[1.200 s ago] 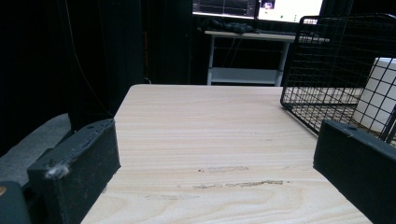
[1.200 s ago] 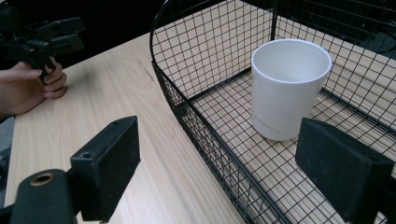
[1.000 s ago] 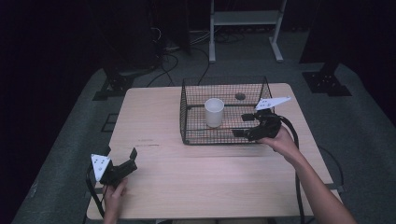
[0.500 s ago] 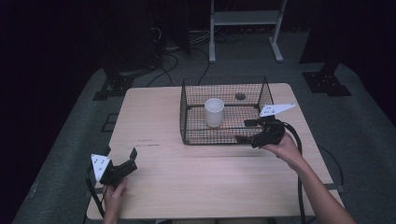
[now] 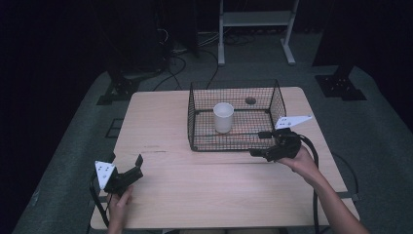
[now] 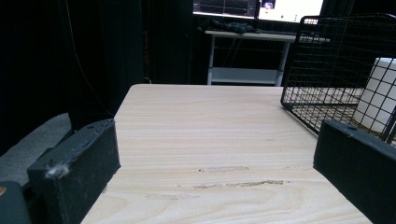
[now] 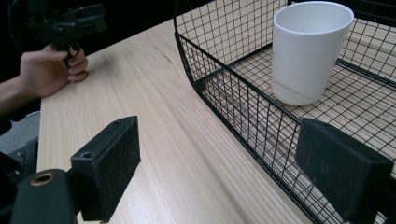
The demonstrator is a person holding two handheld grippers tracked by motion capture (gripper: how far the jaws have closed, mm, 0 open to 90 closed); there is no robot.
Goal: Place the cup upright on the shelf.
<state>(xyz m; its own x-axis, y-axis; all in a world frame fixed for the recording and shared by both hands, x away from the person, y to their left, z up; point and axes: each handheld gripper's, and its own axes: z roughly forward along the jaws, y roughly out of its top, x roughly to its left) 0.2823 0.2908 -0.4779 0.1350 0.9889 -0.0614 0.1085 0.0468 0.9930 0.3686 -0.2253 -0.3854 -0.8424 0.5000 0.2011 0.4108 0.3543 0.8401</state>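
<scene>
Cup (image 5: 223, 117), white and upright, stands inside the wire basket (image 5: 195, 122) on the far half of the bench (image 5: 204, 195); in the right gripper view the cup (image 7: 308, 51) rests on the basket floor a little back from the near wall (image 7: 243, 121). Right gripper (image 5: 260, 145) hovers just outside the basket's near right corner, close to the wire, its fingers (image 7: 109, 163) released and spread wide with nothing between them. One of them sits over bare wood, the other in front of the mesh. Left gripper (image 5: 138, 167) is well apart from the basket, at the near left of the bench, held low in the person's hand (image 5: 119, 204). Its fingers (image 6: 84, 163) are likewise released, parted over bare wood, and the basket (image 6: 336, 70) with the cup (image 6: 378, 93) shows ahead to one side.
</scene>
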